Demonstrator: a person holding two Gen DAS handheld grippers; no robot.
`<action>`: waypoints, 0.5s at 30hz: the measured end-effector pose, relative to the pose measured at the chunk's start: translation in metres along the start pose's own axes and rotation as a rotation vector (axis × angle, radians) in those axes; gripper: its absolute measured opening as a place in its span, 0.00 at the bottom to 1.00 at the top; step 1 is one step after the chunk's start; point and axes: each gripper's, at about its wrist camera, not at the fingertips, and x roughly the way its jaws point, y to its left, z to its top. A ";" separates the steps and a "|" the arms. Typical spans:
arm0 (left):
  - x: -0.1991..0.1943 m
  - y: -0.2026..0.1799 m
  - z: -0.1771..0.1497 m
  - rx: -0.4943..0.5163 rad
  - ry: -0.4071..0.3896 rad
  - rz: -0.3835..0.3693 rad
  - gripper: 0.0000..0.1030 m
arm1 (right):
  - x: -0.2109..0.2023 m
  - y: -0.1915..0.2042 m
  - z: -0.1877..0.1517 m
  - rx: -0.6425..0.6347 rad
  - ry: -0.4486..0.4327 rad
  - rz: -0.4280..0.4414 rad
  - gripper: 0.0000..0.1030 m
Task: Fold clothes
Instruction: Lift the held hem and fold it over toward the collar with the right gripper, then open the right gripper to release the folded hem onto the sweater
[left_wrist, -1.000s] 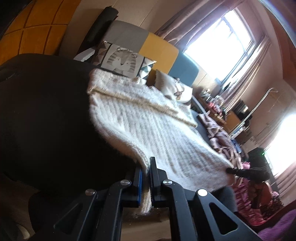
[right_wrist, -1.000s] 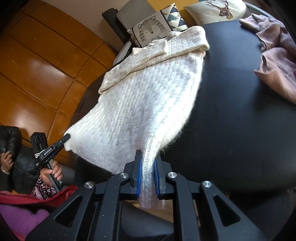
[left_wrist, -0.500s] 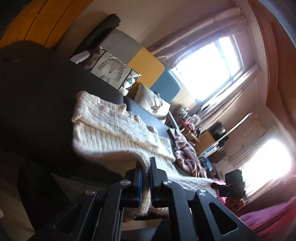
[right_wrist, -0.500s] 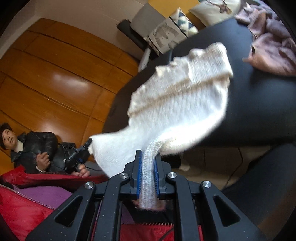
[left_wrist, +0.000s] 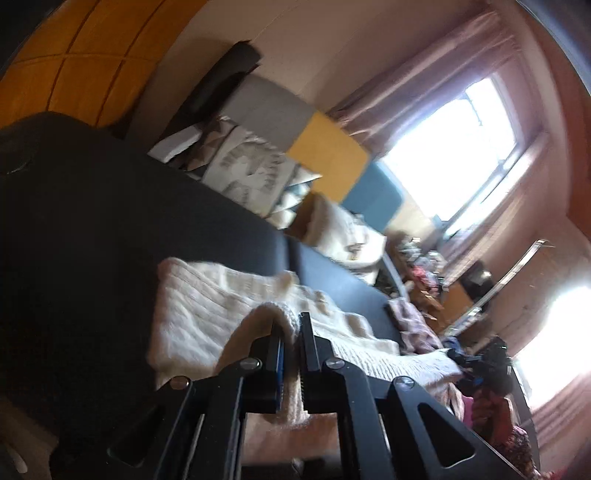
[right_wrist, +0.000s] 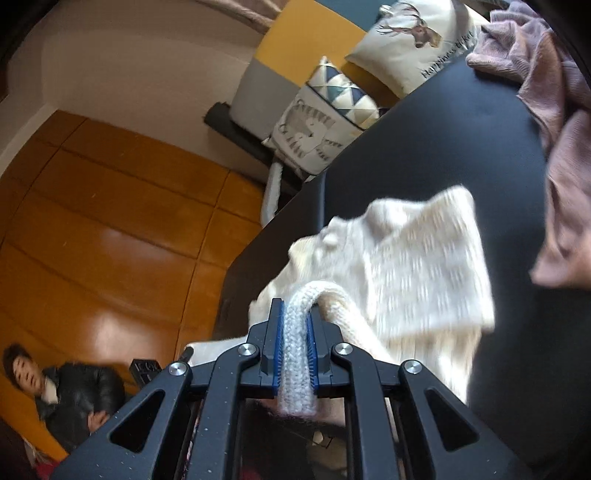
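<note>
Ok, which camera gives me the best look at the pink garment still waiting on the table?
The right wrist view: the pink garment fills its upper right, crumpled on the black table. The left wrist view shows only a small blurred patch of it beyond the white sweater.

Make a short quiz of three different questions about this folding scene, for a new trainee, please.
1. True or false: both the left gripper and the right gripper are shut on the cream knit sweater.
2. Multiple choice: the sweater lies on which surface? A) wooden floor B) black sofa seat C) glass table
3. Fill in: the crumpled garment at the right edge of the right wrist view has a dusty ____ colour.

Key: 1 true; 2 B; 3 pink.
</note>
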 end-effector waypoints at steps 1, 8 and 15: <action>0.013 0.007 0.005 -0.031 0.012 -0.003 0.05 | 0.010 -0.007 0.007 0.019 0.003 -0.006 0.11; 0.085 0.055 0.022 -0.165 0.076 0.083 0.05 | 0.055 -0.055 0.041 0.138 0.004 -0.077 0.11; 0.127 0.062 0.026 -0.125 0.127 0.151 0.07 | 0.069 -0.072 0.059 0.111 -0.002 -0.149 0.07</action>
